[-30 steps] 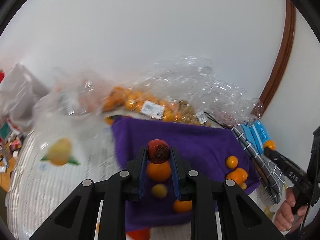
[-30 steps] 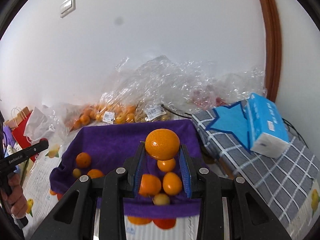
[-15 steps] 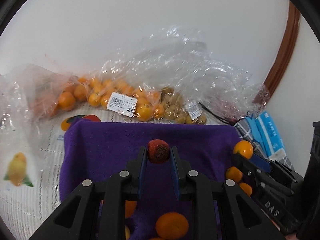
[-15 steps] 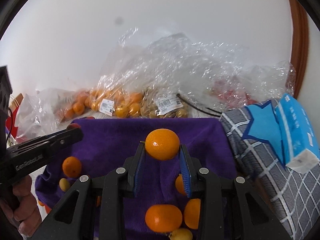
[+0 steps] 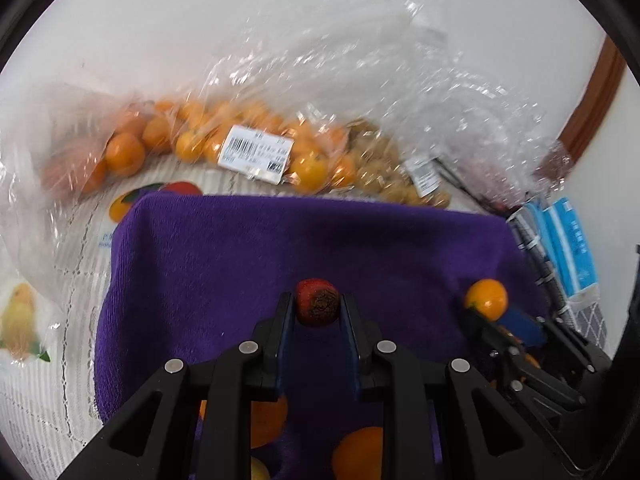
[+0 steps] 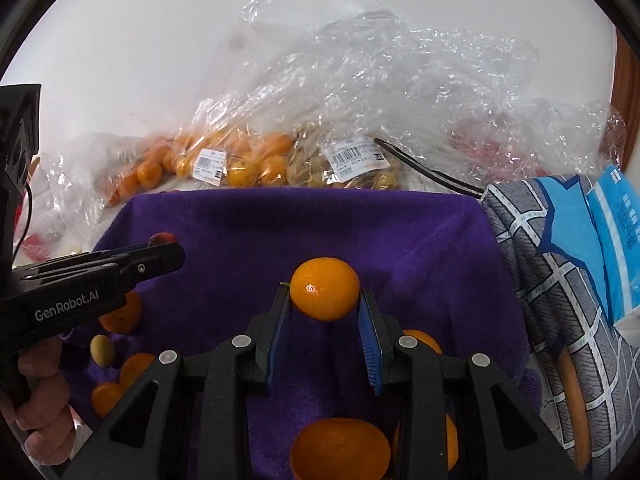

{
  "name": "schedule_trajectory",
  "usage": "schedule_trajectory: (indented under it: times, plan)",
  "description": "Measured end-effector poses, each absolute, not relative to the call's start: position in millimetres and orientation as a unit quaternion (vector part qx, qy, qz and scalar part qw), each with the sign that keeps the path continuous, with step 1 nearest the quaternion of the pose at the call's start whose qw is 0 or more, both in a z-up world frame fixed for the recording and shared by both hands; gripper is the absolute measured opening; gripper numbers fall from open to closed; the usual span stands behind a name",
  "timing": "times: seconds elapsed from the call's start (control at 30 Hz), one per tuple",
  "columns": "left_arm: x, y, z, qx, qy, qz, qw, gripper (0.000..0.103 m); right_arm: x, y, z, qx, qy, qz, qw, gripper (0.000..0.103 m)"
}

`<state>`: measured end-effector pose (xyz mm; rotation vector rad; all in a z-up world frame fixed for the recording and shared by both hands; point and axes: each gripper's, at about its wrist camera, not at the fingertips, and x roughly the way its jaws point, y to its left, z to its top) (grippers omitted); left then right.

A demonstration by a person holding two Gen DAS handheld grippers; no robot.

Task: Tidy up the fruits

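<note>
My left gripper [image 5: 317, 309] is shut on a small dark red fruit [image 5: 317, 301] and holds it above the purple cloth [image 5: 248, 264]. My right gripper [image 6: 325, 300] is shut on an orange [image 6: 325, 288] over the same cloth [image 6: 400, 240]. In the left wrist view the right gripper [image 5: 486, 312] shows at the right with its orange [image 5: 485, 299]. In the right wrist view the left gripper [image 6: 160, 246] reaches in from the left with the red fruit [image 6: 161, 237]. Several loose oranges [image 6: 340, 450] and a small yellow fruit [image 6: 103, 350] lie on the cloth's near part.
Clear plastic bags of oranges [image 5: 188, 148] and small brown fruits [image 6: 320, 172] lie behind the cloth against the white wall. A grey checked cloth [image 6: 536, 248] with a blue tissue pack [image 6: 616, 240] lies to the right. A fruit-printed mat [image 5: 48, 320] is at the left.
Both grippers have moved forward over the purple cloth toward the bags, each still holding its fruit. The loose oranges have slid toward the bottom of both views.
</note>
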<state>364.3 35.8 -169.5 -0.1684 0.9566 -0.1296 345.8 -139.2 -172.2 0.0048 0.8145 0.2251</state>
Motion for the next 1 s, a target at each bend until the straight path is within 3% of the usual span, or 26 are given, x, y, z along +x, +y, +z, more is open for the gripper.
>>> schedule_trajectory:
  times: [0.53,0.6,0.73,0.9,1.0]
  plan:
    - [366.9,36.3,-175.6,-0.062,0.472,-0.029,0.879,0.022,344.0,-133.7,-179.3,-0.009,0.405,0.123,0.906,0.037]
    - [366.3,35.3,-175.2,-0.057,0.47,-0.025,0.88,0.026,341.6,-135.0,-177.5,-0.004,0.402,0.127,0.907,0.044]
    - [360.8,34.9,-167.7,-0.049,0.456,-0.017,0.889,0.039,335.7,-143.3,-167.3,0.011,0.388,0.124,0.913,0.047]
    - [343.5,32.3,-150.6,-0.051,0.436,-0.014,0.899,0.051,319.2,-155.9,-145.0,0.01,0.361,0.102,0.927,0.061]
    - [319.7,30.6,-139.9,-0.05,0.423,-0.009,0.905,0.055,308.4,-160.2,-131.5,0.008,0.361,0.085,0.929,0.062]
